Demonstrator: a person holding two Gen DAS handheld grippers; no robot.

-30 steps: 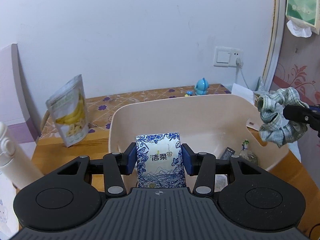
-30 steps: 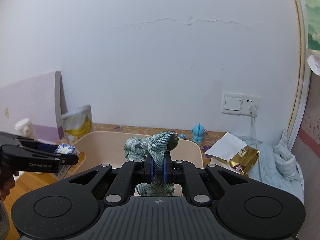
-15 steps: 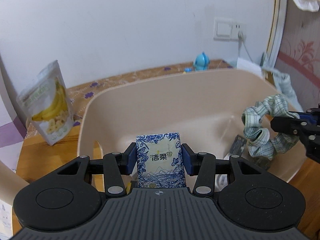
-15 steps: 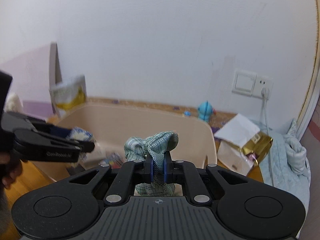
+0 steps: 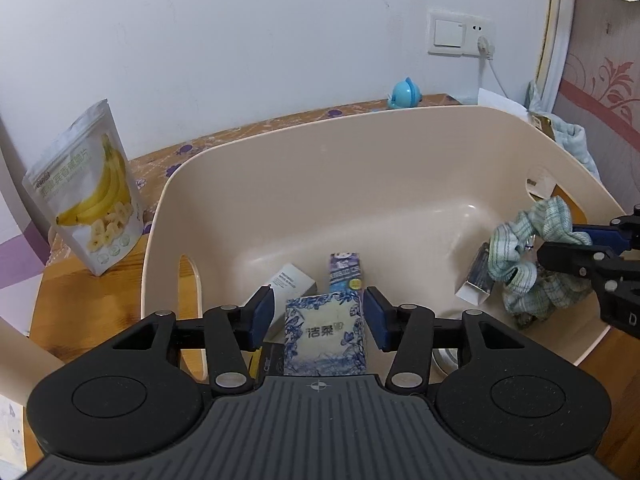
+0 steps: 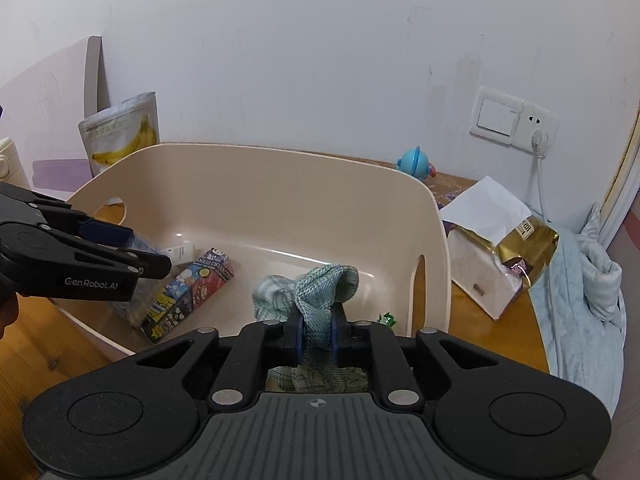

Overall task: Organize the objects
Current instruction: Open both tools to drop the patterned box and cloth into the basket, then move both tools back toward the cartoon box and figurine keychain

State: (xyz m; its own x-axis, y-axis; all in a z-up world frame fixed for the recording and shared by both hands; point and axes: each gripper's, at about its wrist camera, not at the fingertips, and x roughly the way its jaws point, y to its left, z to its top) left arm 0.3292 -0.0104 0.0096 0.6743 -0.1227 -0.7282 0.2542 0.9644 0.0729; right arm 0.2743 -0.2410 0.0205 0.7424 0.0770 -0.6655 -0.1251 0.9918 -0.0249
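The left gripper (image 5: 319,314) is released, its pads standing apart from the tissue pack (image 5: 325,334) that sits low in the middle of the frame over the basin (image 5: 400,168); the right gripper (image 6: 314,330) is clenched on the scrunchie (image 6: 320,292), so I think it should go lower inside the basin and open only over a free part of the floor. The right wrist view shows the cartoon box (image 6: 188,294) lying at lower left and the gold bag (image 6: 520,248) outside, which the left view hardly shows.
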